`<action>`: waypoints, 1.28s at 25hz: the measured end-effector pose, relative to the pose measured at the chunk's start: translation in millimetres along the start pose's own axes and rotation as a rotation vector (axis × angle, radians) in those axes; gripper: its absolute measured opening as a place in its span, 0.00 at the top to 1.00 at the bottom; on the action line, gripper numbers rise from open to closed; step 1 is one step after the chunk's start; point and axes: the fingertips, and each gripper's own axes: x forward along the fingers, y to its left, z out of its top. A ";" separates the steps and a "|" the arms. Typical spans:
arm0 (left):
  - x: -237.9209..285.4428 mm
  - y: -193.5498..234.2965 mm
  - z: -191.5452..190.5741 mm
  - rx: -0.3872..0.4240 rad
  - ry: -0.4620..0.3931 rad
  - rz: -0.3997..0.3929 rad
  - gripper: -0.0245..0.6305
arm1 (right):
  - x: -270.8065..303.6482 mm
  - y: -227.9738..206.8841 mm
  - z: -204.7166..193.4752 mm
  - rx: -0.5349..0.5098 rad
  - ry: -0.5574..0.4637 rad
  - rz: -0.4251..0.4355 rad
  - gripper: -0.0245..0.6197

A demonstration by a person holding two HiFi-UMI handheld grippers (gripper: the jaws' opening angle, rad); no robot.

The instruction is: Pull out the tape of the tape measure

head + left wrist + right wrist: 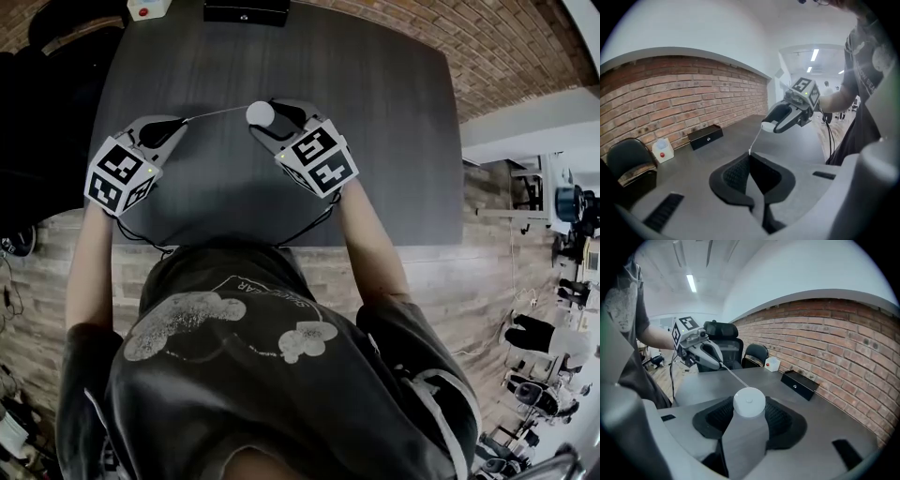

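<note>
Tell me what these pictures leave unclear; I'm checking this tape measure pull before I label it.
- Tape markings: too thin to read in any view.
- Tape's end: left gripper view, hidden between the left gripper's shut fingers.
- Tape measure sides: right gripper view, covered by the right gripper's fingers.
- Black box: head view, cut by the top edge.

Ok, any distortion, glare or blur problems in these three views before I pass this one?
Head view: fisheye bows the table edges, yet the thin tape is readable. Left gripper view: black vignette corners, ceiling lights blown out. Right gripper view: brick wall curves heavily, and the near white tape measure looks washed, with little surface detail.
</note>
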 end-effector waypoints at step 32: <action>-82.1 93.7 -67.8 -0.016 -0.019 -0.085 0.95 | 40.3 30.3 30.5 0.110 0.088 -0.238 0.60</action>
